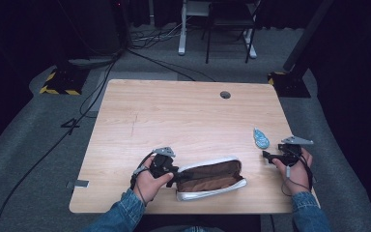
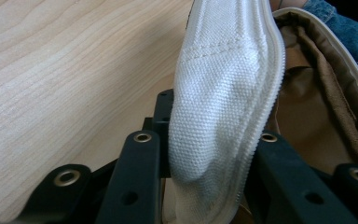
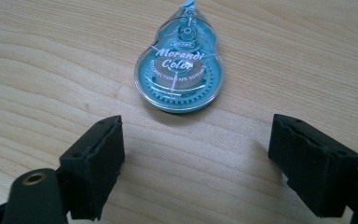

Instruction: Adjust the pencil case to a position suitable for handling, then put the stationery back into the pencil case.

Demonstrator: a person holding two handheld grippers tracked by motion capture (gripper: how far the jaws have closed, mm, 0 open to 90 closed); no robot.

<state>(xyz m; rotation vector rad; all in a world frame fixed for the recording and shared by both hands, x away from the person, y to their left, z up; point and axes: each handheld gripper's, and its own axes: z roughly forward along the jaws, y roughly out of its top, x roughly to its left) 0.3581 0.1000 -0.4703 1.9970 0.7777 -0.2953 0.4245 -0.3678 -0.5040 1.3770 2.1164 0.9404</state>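
White woven canvas w/ a zip edge: that's the pencil case [image 1: 210, 178], lying open near the front edge of the worktop [image 1: 174, 116], at about 6 o'clock, brown lining showing. The left tongs [image 1: 175, 175] are pinching its left end, at the case's 9 o'clock; in the left gripper view the jaws are pressed on the white rim either side, holding the mouth open. Judging by this, the step in hand is the pick-up of the correction tape [image 1: 260, 138] to go into the case. The right tongs [image 1: 266, 155] sit at approx 4 o'clock on the worktop, jaws spread wide, nothing between them, aimed at the tape just ahead. The tape lies flat, apart from the case, toward 3 o'clock. It's a clear teal gourd-shaped shell, gear wheel inside, "Morandi Color" printed on top. Next move prob. needs the right tongs eased fwd to straddle the wider body, then closed gently, since the smooth plastic could skid on the wood.
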